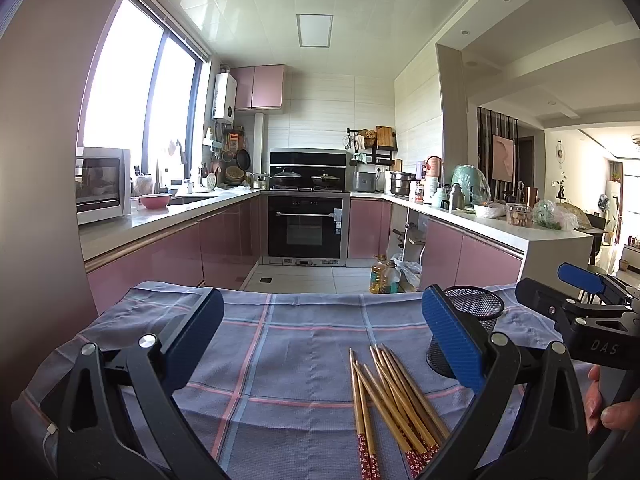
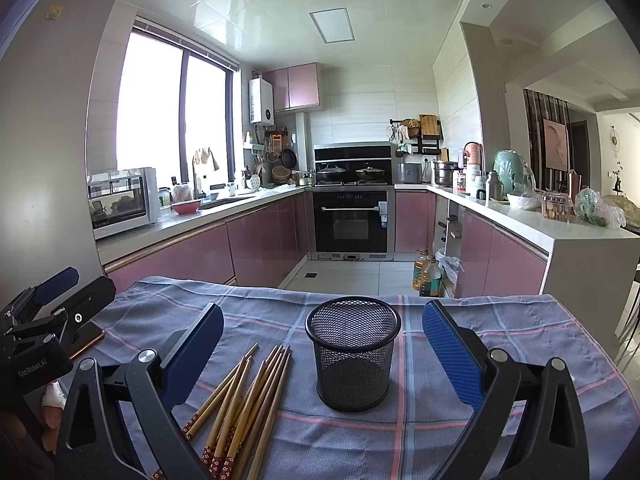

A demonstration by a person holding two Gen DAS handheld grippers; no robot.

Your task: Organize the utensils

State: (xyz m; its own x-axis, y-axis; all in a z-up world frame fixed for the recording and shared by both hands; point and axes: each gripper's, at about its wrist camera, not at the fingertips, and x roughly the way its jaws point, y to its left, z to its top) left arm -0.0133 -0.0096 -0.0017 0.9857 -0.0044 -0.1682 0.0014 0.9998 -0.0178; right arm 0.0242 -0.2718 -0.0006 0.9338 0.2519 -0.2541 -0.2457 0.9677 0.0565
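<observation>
- Step in hand, as I judge it: the very start. Nothing is picked up and no utensil is sorted yet.
- Left gripper (image 1: 322, 340): jaws spread wide, empty, held above the checked cloth (image 1: 280, 344).
- Right gripper (image 2: 322, 344): jaws likewise wide apart, empty, with the mesh cup (image 2: 353, 354) straight ahead between its fingers.
- Chopsticks (image 2: 244, 396): a loose bundle lying flat on the cloth, just beside the cup on its left, patterned red ends toward the person.
- Mesh cup: upright on the cloth; interior looks empty from the right wrist view.
- Next move probably calls for lowering one gripper onto a chopstick shaft, closing on it, then tipping it upright into the cup.
- Risk: thin sticks overlap, so more than one may lift.
</observation>
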